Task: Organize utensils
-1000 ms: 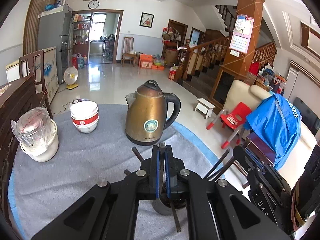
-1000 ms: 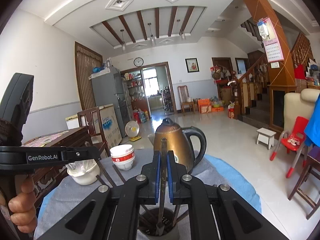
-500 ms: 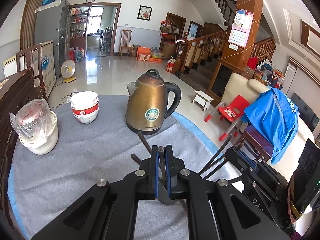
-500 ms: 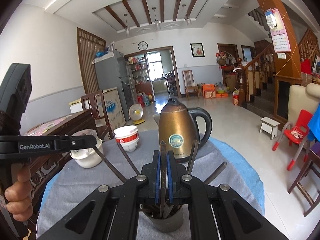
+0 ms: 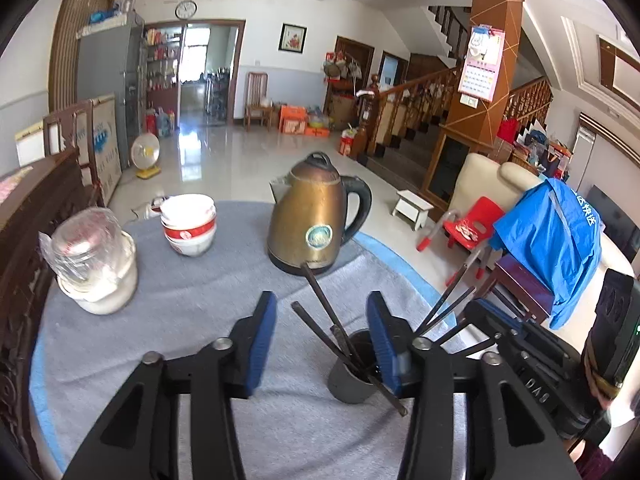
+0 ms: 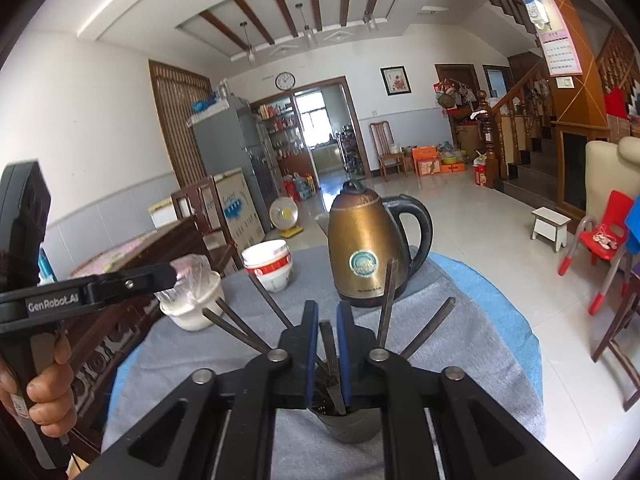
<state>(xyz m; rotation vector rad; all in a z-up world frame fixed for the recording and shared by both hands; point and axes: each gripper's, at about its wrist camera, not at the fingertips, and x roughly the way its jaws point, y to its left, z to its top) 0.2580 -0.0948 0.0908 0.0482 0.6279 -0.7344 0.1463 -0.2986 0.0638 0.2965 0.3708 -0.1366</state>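
A dark grey utensil holder (image 5: 349, 376) stands on the grey cloth and holds several dark utensils (image 5: 320, 300) that fan outward. My left gripper (image 5: 322, 332) is open and empty, its blue pads either side of the holder. In the right wrist view the holder (image 6: 348, 424) sits just under my right gripper (image 6: 327, 340). Its pads stand slightly apart with one dark utensil (image 6: 331, 360) between them; I cannot tell whether they still touch it. Other utensils (image 6: 387, 300) lean out around it.
A bronze kettle (image 5: 312, 220) stands behind the holder. Stacked red-and-white bowls (image 5: 189, 224) and a white pot with a plastic-wrapped jar (image 5: 94, 268) are at the left. The round table's edge (image 5: 404, 264) drops off at the right toward a red chair.
My left gripper has opened wide and let go of its utensil, which now stands in the holder. My right gripper lowered its utensil into the holder and its pads have parted slightly.
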